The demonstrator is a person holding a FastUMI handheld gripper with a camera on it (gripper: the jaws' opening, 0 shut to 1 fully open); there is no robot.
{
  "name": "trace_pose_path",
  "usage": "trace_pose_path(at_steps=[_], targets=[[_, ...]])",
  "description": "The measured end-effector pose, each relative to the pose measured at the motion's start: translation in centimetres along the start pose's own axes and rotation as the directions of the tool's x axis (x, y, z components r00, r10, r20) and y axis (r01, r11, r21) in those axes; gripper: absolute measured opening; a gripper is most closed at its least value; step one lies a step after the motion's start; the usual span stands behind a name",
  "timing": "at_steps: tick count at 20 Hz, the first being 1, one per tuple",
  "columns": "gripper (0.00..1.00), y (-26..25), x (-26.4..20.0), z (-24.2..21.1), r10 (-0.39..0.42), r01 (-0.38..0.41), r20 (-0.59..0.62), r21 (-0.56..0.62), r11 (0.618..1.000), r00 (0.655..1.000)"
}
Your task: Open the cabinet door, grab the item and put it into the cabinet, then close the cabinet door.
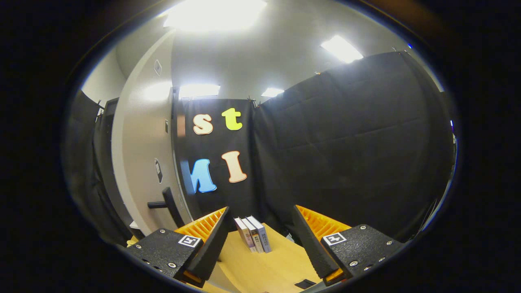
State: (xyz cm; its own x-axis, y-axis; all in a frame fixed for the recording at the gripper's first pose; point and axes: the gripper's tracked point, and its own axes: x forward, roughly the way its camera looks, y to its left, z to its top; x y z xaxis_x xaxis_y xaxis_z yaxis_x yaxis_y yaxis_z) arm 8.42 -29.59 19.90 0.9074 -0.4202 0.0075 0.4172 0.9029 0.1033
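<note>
Three small boxes (253,235) stand upright side by side near the far edge of the wooden table (260,268), just ahead of the spread, empty fingers of the gripper (260,244), with the pale cabinet door (140,162) and its dark handle (169,205) at the table's left edge.

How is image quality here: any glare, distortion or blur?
Gripper view: ceiling lights blow out to white glare; fisheye bends the cabinet door; the books ahead of the open gripper stay fairly sharp, the table evenly lit.
</note>
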Motion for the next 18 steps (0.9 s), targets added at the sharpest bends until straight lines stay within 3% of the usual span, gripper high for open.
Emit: trace_pose_path(at_steps=[4, 7, 9, 18], targets=[[0.93, 2.7, 1.7, -1.8, 0.042, -0.043, -0.047, -0.017, 0.999, 0.998], [0.86, 3.0, 1.1, -1.0, 0.028, -0.028, -0.002, -0.073, 0.997, 1.000], [0.86, 3.2, 0.6, -0.8, 0.022, -0.020, 0.016, -0.122, 0.992, 1.000], [0.86, 8.5, -2.2, -1.6, 0.113, -0.113, -0.005, -0.092, 0.989, 0.994]])
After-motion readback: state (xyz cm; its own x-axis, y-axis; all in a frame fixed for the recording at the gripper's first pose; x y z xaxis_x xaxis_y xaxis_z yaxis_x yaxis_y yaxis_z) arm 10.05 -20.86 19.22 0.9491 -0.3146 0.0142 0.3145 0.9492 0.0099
